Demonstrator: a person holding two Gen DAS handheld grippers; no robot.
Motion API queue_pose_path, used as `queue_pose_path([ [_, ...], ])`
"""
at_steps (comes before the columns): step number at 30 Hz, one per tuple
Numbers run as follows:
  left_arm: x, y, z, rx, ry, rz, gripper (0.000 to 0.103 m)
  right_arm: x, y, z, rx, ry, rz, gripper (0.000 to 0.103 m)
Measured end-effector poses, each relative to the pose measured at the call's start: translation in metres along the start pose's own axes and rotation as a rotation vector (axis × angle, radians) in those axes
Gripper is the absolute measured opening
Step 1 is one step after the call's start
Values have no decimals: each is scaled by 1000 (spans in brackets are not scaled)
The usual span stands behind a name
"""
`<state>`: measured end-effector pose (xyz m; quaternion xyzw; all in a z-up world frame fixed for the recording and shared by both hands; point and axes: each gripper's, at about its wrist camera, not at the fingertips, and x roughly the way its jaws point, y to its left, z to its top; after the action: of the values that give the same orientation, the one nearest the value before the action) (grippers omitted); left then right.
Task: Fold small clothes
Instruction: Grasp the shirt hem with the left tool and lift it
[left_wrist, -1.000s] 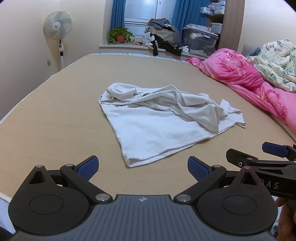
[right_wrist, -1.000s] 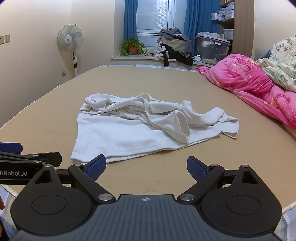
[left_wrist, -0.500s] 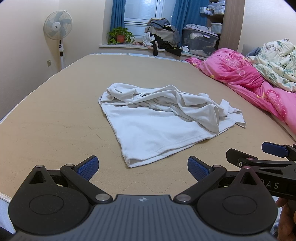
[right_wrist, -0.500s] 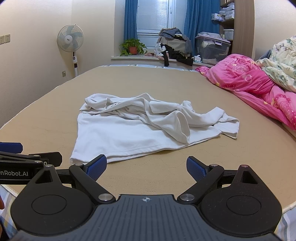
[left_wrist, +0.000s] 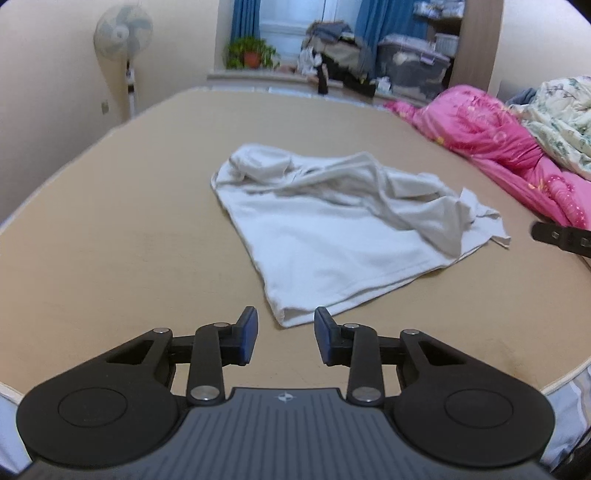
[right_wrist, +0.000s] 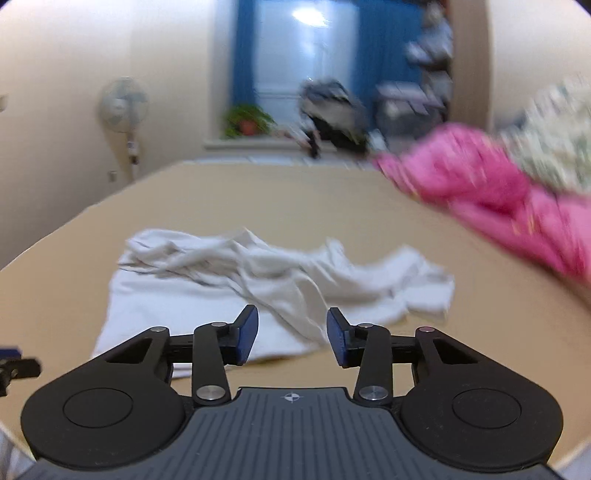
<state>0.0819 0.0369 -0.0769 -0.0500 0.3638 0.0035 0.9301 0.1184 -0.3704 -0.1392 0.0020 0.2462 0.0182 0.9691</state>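
A crumpled white garment (left_wrist: 343, 225) lies on the tan bed surface (left_wrist: 110, 258), its near corner pointing at me. My left gripper (left_wrist: 285, 334) hovers just short of that corner, jaws closing with nothing between the blue pads. In the right wrist view the same white garment (right_wrist: 258, 280) lies ahead, blurred by motion. My right gripper (right_wrist: 291, 334) hangs over its near hem, jaws closing, with cloth seen behind the gap but no pad pressing on it. A piece of the right gripper (left_wrist: 561, 240) shows at the left view's right edge.
A pink quilt (left_wrist: 506, 147) and a floral blanket (left_wrist: 561, 114) are heaped along the bed's right side. A standing fan (left_wrist: 123, 44) is by the left wall. A potted plant (left_wrist: 251, 55), piled clothes and storage boxes (left_wrist: 410, 62) line the window sill.
Both grippers' jaws have narrowed from wide apart. The left gripper moved closer to the garment's near corner. The right gripper moved forward over the hem and its view is now blurred.
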Motion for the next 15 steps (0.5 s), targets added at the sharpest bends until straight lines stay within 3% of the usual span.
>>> queue_pose_path([
  [3, 29, 8, 13, -44, 44, 4, 38, 9, -13, -1, 86, 20, -5, 40],
  [5, 53, 14, 23, -92, 75, -1, 42, 12, -16, -2, 90, 30, -12, 40],
  [7, 80, 19, 29, -147, 113, 5, 53, 15, -19, -2, 102, 31, -3, 40],
  [9, 105, 22, 31, -183, 154, 21, 55, 16, -23, -2, 104, 33, 14, 40],
  [12, 130, 22, 26, -200, 204, 23, 55, 19, -30, -3, 110, 50, 16, 40],
  [14, 132, 10, 24, -130, 169, 59, 53, 20, -36, -3, 117, 74, 11, 40],
  [15, 133, 2, 23, -85, 164, 67, 40, 21, -40, -3, 127, 85, 8, 40],
])
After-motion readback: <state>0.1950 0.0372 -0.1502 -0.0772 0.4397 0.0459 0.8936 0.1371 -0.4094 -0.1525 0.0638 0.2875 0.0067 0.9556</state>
